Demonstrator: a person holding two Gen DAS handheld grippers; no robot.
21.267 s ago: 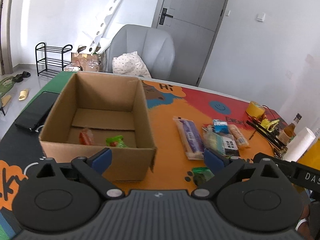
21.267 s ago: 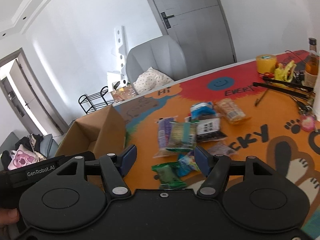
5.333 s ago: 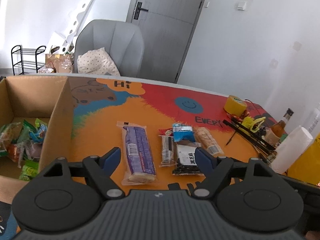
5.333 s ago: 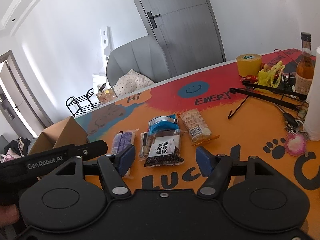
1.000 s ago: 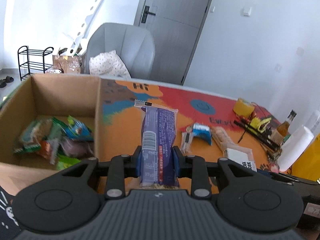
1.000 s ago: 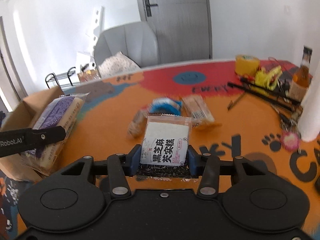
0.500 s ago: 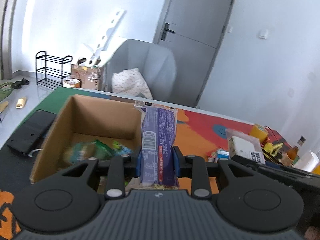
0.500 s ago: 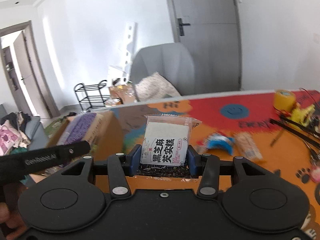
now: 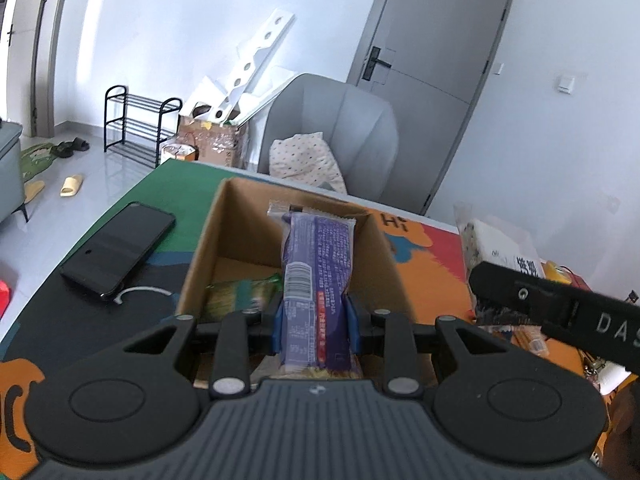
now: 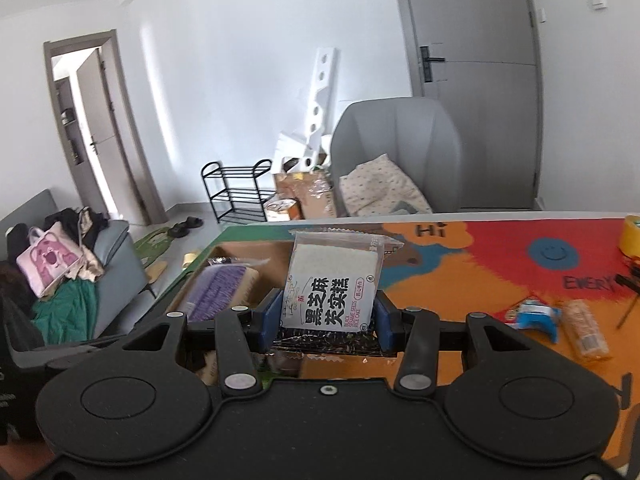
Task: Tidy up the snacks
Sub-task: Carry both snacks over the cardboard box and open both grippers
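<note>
My left gripper (image 9: 315,322) is shut on a long purple snack pack (image 9: 316,276) and holds it over the open cardboard box (image 9: 208,240), where a green packet (image 9: 240,294) lies on the bottom. My right gripper (image 10: 326,320) is shut on a white black-sesame cake pack (image 10: 332,284), held near the box's right side (image 10: 256,248); the same pack shows in the left wrist view (image 9: 500,248). The purple pack also shows in the right wrist view (image 10: 218,290).
A black phone (image 9: 118,250) lies on the table left of the box. A blue packet (image 10: 534,314) and a tan biscuit pack (image 10: 584,330) lie on the orange mat. A yellow tape roll (image 10: 631,234) is far right. A grey chair (image 9: 332,132) stands behind the table.
Both grippers have carried their packs leftward to the box. The purple pack now hangs over the box opening, and the sesame pack has come up beside it.
</note>
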